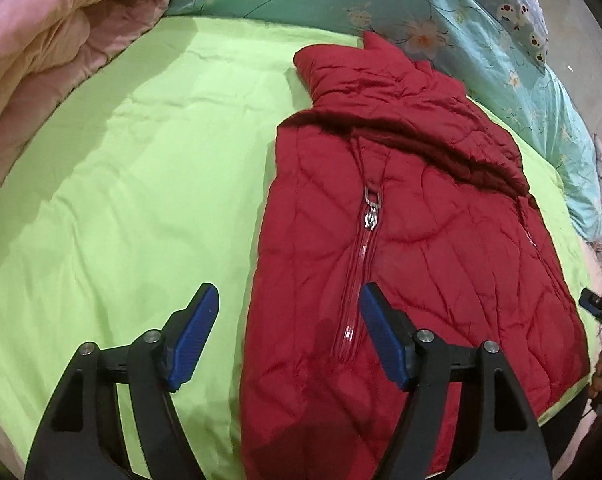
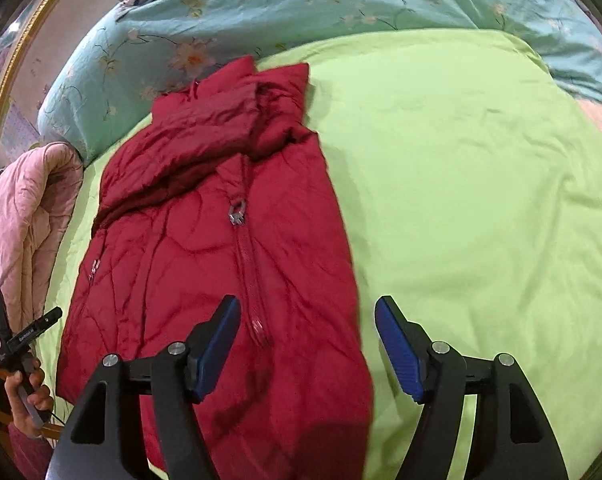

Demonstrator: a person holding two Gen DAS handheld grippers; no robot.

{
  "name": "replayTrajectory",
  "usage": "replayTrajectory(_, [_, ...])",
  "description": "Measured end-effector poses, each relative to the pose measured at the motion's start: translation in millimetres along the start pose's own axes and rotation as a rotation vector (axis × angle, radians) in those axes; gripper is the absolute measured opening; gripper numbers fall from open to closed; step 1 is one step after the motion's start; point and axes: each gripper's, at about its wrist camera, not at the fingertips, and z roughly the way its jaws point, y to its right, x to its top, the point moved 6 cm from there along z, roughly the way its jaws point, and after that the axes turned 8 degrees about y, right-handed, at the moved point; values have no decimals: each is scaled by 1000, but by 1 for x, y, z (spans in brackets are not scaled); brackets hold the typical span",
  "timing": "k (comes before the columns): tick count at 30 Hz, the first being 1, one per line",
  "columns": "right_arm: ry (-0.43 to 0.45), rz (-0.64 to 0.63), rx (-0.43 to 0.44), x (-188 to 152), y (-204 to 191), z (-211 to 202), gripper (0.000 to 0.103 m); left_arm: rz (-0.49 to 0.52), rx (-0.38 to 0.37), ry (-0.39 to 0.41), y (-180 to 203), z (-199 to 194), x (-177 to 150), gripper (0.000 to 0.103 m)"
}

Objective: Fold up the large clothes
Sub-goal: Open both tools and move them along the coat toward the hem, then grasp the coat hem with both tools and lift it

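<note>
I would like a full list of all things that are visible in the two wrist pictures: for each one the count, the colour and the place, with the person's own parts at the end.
jacket: one, dark red, quilted, lying flat on the green sheet, zipped, sleeves folded over the chest.
zipper pull: one, silver, on the jacket's front near the collar.
green sheet: one, light green, covering the bed.
floral quilt: one, teal with flowers, along the far edge of the bed.
pink quilt: one, pink, bunched at the side of the bed.
bear-print fabric: one, blue and white, beyond the floral quilt.
left gripper: one, black with blue pads, open above the jacket's hem.
right gripper: one, same colours, open above the hem.
hand: one, holding the left gripper's handle.
</note>
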Motion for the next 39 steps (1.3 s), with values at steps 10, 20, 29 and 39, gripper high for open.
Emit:
replayTrajectory(10, [-76,24,40,-33,10,-5,71,-40,-66,-66,-12,-4,-29,78])
replayTrajectory(20, [-130,53,120,-56,8,-5,71,-54,-184,-156,4,3,-62,78])
replayTrajectory(29, [-149,89,259,-68,-6,-5,73,-88,-288,-190,16,1,-77,78])
replayTrajectory(39, [-167,89,293,-77,-9,-8,66,-52,-339,-180,24,-1,-83,66])
